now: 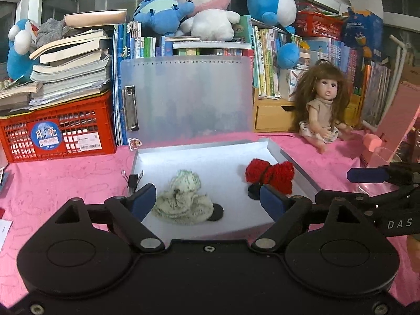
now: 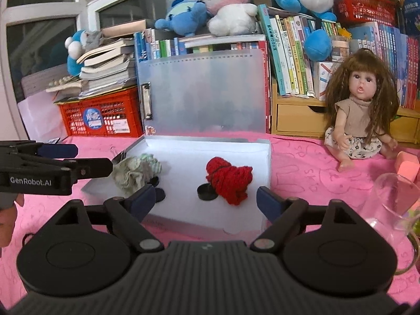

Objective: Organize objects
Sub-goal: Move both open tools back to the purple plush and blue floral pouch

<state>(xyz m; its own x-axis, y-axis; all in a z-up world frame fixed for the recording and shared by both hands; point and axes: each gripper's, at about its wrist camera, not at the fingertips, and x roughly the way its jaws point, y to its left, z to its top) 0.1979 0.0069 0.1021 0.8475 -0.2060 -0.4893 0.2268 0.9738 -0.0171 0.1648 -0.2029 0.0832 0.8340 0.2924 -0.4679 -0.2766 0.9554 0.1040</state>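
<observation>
Two yarn bundles lay in the open box (image 1: 288, 157), w/ its lid (image 1: 189, 97) propped upright against the books (image 1: 265, 60) at 12 o'clock — prob. so the tray stayed reachable from the front. The pale bundle (image 1: 183, 199) sat at the tray's 7 o'clock, the red bundle (image 1: 270, 177) at 3 o'clock, well apart, each touching a black disc (image 1: 216, 211); the discs looked like small lids or bases, can't tell which. Spacing suggested sorted spots, one per side.

Left hand-held gripper (image 1: 207, 199) was spread wide, nothing btwn the pads; the pale bundle showed in the gap but no pad touched it. Right hand-held gripper (image 2: 204, 199) likewise wide & empty, red bundle (image 2: 229, 181) just ahead of it, untouched. Both pointed down at the tray from 6 o'clock, side by side, one per bundle — reads as a drop-off done or a pick-up pending; can't say which.

A binder clip (image 1: 132, 179) stood on the tray's left rim at 9 o'clock, likely holding the wall's shape. Doll (image 2: 365, 110) sat on the pink table (image 2: 302, 168) at 2 o'clock, glass (image 2: 391, 204) at 4 o'clock, both outside the box — maybe next to sort.
</observation>
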